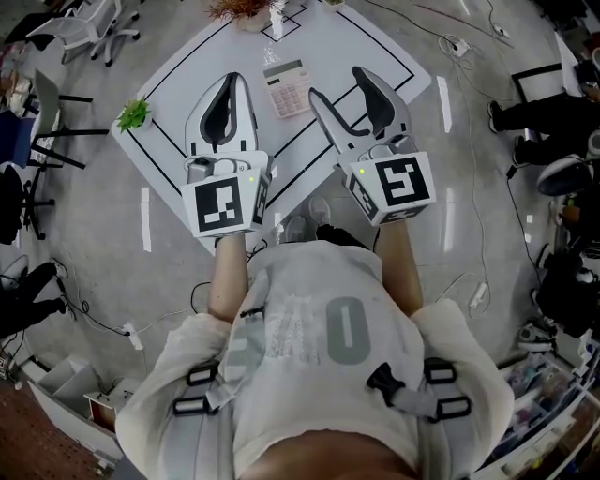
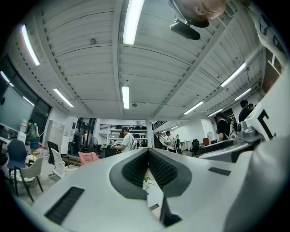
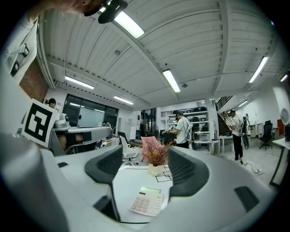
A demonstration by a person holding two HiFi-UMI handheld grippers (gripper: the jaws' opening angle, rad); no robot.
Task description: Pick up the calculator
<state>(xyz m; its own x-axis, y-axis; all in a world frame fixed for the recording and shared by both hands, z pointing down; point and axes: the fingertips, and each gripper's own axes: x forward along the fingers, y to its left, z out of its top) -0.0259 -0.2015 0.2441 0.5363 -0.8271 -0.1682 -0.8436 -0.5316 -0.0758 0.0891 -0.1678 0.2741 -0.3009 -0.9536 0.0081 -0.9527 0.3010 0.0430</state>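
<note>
A white calculator [image 1: 288,89] with a green display lies flat on the white table [image 1: 349,37], between my two grippers and a little beyond them. My right gripper [image 1: 336,84] hovers just right of it, jaws open, with nothing between them. In the right gripper view the calculator [image 3: 147,200] lies low between the dark pads [image 3: 106,166], below and ahead of the right gripper [image 3: 145,158], not touched. My left gripper [image 1: 231,82] is held left of the calculator, its jaws shut and empty. The left gripper [image 2: 147,152] view shows its ribbed pads meeting at the tips.
Black lines mark the table top. A small green plant [image 1: 134,114] stands at its left corner and a pot of dried pinkish flowers [image 3: 155,159] at the far end. Office chairs [image 1: 86,26] stand at the left, cables [image 1: 469,42] lie on the floor, and people stand far off.
</note>
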